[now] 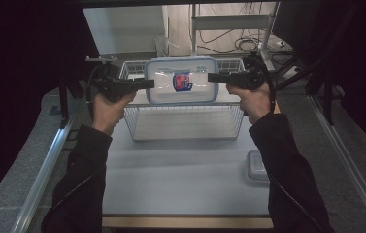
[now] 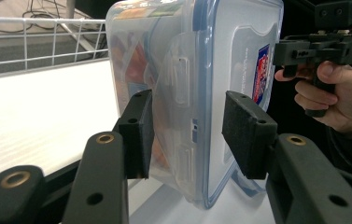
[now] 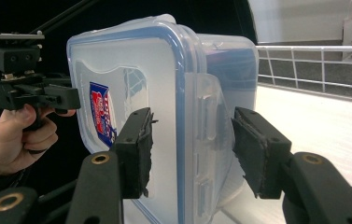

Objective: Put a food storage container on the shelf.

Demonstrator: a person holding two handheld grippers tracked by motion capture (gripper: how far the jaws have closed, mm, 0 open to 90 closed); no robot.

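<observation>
From above, the clear blue-rimmed plastic box hangs over the white wire basket, clamped at its ends by left gripper and right gripper; each gripper view shows pads squeezing a latch flap, with colourful contents blurred inside.

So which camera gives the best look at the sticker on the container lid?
The high view: the red and blue sticker faces the camera, mid-lid on the clear container. The left gripper view shows it edge-on; the right gripper view shows it slanted, partly behind a jaw.
</observation>
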